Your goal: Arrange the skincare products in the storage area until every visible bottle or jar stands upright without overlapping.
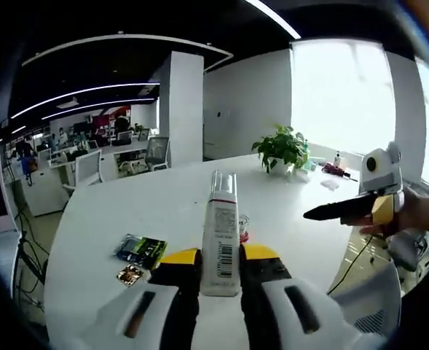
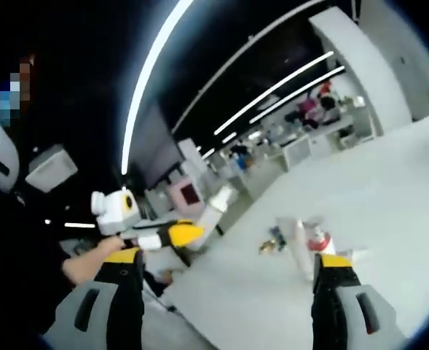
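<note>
— Where was the tube (image 1: pixel 220 237) at that moment?

— Pinched between the yellow-tipped jaws of the left tongs (image 1: pixel 220 268), above the near edge of the white table (image 1: pixel 148 211), not resting on it as far as could be judged. Its long axis ran straight on from the jaws, crimped end pointing away toward the potted plant (image 1: pixel 282 149) at the far edge; the end inside the grip was hidden.

— And the other tongs?

— The right tongs (image 2: pixel 229 264) stood spread, holding nothing, off the table's right edge in a hand (image 1: pixel 407 215). In the right gripper view a second white container with a red band (image 2: pixel 310 246) stood on the table just beyond their right jaw, a few small packets (image 1: pixel 141 251) near it.

— So the next move?

— Likely the left hand's: tipping the tube upright to stand it clear of that container.
</note>
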Demonstrator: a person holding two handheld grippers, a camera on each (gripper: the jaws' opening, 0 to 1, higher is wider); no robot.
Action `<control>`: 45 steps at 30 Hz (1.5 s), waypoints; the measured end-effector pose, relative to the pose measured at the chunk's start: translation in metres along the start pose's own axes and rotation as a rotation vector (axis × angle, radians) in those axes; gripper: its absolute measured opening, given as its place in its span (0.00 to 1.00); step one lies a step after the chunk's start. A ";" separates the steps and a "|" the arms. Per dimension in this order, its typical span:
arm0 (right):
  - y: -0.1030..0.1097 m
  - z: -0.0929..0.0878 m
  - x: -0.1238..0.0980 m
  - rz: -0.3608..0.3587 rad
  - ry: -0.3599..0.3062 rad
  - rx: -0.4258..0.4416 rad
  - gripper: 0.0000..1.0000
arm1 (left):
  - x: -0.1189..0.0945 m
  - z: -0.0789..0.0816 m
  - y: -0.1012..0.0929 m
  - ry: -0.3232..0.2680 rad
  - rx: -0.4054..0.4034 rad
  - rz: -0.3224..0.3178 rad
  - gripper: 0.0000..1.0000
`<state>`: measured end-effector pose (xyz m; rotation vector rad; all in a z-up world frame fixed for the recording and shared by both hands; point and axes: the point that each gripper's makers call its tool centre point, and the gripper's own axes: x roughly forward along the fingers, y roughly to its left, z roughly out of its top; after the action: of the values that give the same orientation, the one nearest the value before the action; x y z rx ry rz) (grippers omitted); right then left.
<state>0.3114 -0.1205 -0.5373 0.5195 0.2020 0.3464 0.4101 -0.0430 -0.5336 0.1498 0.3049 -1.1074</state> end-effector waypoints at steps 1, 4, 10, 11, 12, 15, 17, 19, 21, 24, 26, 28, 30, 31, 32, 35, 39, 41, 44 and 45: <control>0.003 0.001 0.001 0.012 -0.006 0.009 0.98 | -0.002 0.002 -0.004 -0.007 0.013 -0.010 0.20; 0.012 0.004 0.004 0.040 -0.017 0.025 0.97 | -0.006 0.006 -0.015 -0.024 0.020 -0.041 0.20; 0.025 0.010 0.015 0.079 -0.019 0.027 0.94 | -0.014 0.010 -0.029 -0.040 0.050 -0.078 0.21; 0.027 0.011 0.017 0.086 -0.021 0.032 0.92 | -0.015 0.011 -0.031 -0.044 0.054 -0.080 0.21; 0.030 0.013 0.020 0.097 -0.026 0.041 0.90 | -0.016 0.013 -0.033 -0.049 0.066 -0.085 0.21; 0.040 0.018 0.027 0.138 -0.051 0.077 0.85 | -0.019 0.016 -0.040 -0.065 0.091 -0.100 0.21; 0.047 0.021 0.031 0.171 -0.070 0.116 0.85 | -0.020 0.018 -0.045 -0.073 0.100 -0.113 0.21; 0.050 0.026 0.036 0.182 -0.098 0.154 0.83 | -0.022 0.020 -0.049 -0.085 0.100 -0.122 0.21; 0.053 0.030 0.039 0.197 -0.116 0.181 0.78 | -0.022 0.021 -0.053 -0.090 0.117 -0.128 0.21; 0.057 0.033 0.045 0.216 -0.132 0.220 0.70 | -0.023 0.023 -0.057 -0.095 0.133 -0.132 0.21; 0.056 0.035 0.049 0.213 -0.140 0.250 0.66 | -0.024 0.023 -0.058 -0.096 0.138 -0.134 0.21; 0.055 0.036 0.053 0.211 -0.148 0.266 0.60 | -0.025 0.024 -0.060 -0.098 0.146 -0.138 0.21; 0.056 0.035 0.056 0.213 -0.143 0.266 0.50 | -0.025 0.026 -0.061 -0.103 0.153 -0.137 0.21; 0.056 0.032 0.058 0.213 -0.129 0.265 0.47 | -0.026 0.028 -0.062 -0.106 0.153 -0.140 0.21; 0.057 0.032 0.058 0.213 -0.130 0.264 0.45 | -0.026 0.028 -0.062 -0.109 0.156 -0.139 0.21; 0.057 0.032 0.059 0.218 -0.138 0.283 0.40 | -0.025 0.029 -0.062 -0.106 0.170 -0.139 0.21; 0.053 0.040 0.060 0.212 -0.178 0.300 0.21 | -0.024 0.030 -0.063 -0.112 0.172 -0.139 0.21; 0.055 0.040 0.060 0.223 -0.173 0.319 0.20 | -0.025 0.031 -0.062 -0.114 0.168 -0.134 0.21; 0.055 0.042 0.059 0.230 -0.181 0.307 0.19 | -0.024 0.031 -0.063 -0.118 0.163 -0.140 0.21; 0.057 0.044 0.057 0.243 -0.186 0.300 0.19 | -0.025 0.032 -0.063 -0.123 0.160 -0.145 0.21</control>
<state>0.3606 -0.0724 -0.4762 0.8719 0.0084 0.5048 0.3486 -0.0586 -0.4935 0.2036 0.1182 -1.2799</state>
